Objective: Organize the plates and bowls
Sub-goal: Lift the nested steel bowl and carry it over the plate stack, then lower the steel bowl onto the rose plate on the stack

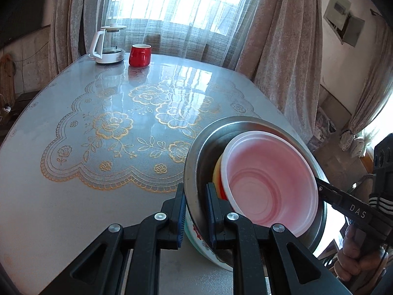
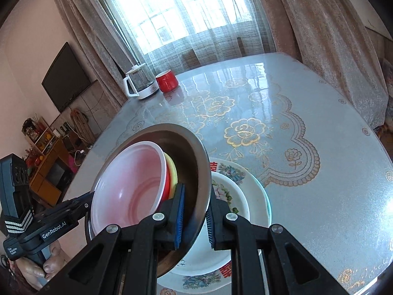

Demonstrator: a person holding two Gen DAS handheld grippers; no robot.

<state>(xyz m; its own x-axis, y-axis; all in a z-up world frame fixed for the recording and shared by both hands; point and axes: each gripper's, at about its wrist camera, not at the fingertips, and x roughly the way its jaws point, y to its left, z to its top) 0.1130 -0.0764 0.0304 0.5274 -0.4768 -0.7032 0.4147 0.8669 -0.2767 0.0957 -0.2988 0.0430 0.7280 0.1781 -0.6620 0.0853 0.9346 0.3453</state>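
Fingers (image 1: pixel 213 206) pinching steel bowl (image 1: pixel 196 162) rim, red mug (image 1: pixel 139 55), kettle (image 1: pixel 108 45) far

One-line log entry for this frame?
left hand-held gripper: shut on steel basin rim | right hand-held gripper: shut on opposite rim | in basin: pink plastic bowl | under: floral plates

- Most of the table (image 2: pixel 319 184) lies open beyond the plates (image 2: pixel 255 189).
- Kettle (image 1: pixel 108 45) and red mug (image 1: pixel 140 55) crowd its far corner, just beside each other.
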